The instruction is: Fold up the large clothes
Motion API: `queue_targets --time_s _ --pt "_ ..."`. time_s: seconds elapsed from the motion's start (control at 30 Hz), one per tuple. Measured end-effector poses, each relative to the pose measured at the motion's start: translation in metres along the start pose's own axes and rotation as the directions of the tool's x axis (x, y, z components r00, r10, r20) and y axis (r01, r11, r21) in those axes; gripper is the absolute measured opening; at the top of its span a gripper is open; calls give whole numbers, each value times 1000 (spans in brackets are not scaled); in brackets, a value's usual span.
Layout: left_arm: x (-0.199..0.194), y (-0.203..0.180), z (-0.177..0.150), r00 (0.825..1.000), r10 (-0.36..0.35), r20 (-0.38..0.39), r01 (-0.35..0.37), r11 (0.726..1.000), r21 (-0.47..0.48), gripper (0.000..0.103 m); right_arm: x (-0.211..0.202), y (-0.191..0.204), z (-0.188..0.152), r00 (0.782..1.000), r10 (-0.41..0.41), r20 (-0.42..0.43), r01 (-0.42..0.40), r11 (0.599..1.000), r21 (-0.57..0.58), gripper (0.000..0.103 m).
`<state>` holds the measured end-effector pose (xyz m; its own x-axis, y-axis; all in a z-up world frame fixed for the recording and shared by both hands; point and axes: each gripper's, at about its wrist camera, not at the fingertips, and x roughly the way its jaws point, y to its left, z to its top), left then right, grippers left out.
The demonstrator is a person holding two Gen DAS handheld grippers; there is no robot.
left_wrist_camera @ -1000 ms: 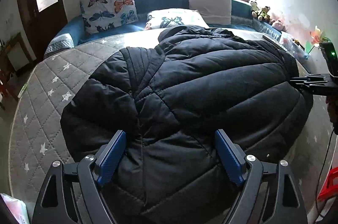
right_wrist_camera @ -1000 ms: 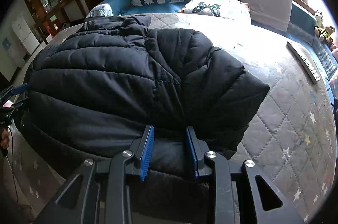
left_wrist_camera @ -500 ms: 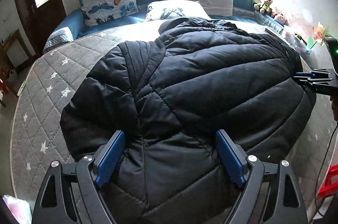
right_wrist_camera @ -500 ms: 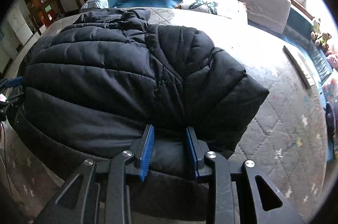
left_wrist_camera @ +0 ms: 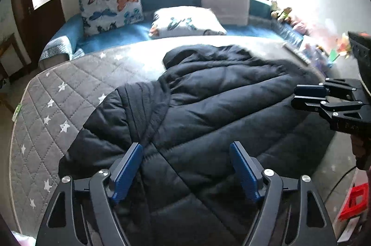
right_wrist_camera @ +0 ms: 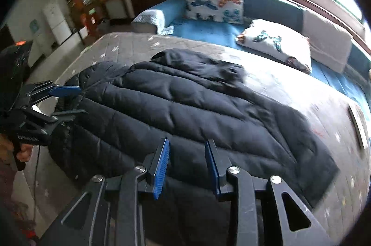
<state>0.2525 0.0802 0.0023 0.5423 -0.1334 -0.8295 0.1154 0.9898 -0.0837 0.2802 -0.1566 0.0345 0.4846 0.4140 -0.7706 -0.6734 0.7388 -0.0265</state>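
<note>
Across the quilted mattress lay the black puffer jacket, long axis running away toward its hood. Left gripper, jaws just narrowing yet released, and right gripper, released, hovered over its near hem.

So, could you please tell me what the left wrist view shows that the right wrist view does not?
Only the left wrist view shows the small stuffed toys on the ledge and a red plastic stool. Only the right wrist view shows the white fridge and wooden desk. Both show the black quilted puffer jacket on the grey star-patterned mattress and the butterfly-print cushion.
</note>
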Motion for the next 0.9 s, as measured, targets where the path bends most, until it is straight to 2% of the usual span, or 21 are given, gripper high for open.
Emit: queue_targets --time_s 0.07,0.13,0.2,0.33,0.5,0.7,0.8,0.9 --pt "10 4 1 1000 -7 -4 6 1000 -7 82 21 0 4 999 -38 -20 38 999 -13 35" --pt "19 8 3 1000 -17 -21 16 1000 -27 82 38 -7 6 998 -36 -42 37 999 11 35" --pt "30 10 8 999 -11 -41 10 999 -31 82 47 -13 8 998 -28 -64 31 999 41 35" --pt "45 12 15 998 -3 -64 0 999 -42 82 62 -25 10 993 -72 -91 77 995 58 35" --pt "58 8 20 997 32 -74 -34 999 -25 82 66 -32 10 993 -77 -92 84 994 74 35" --pt "61 8 19 996 43 -80 -45 999 -22 83 42 -28 14 994 -96 -60 99 993 63 35" --pt "61 8 20 996 41 -80 -43 999 -27 83 8 -11 9 999 -53 -11 53 998 25 36" --pt "60 9 20 996 40 -79 -43 999 -27 83 -9 5 -3 1000 6 -16 -6 1000 -19 37"
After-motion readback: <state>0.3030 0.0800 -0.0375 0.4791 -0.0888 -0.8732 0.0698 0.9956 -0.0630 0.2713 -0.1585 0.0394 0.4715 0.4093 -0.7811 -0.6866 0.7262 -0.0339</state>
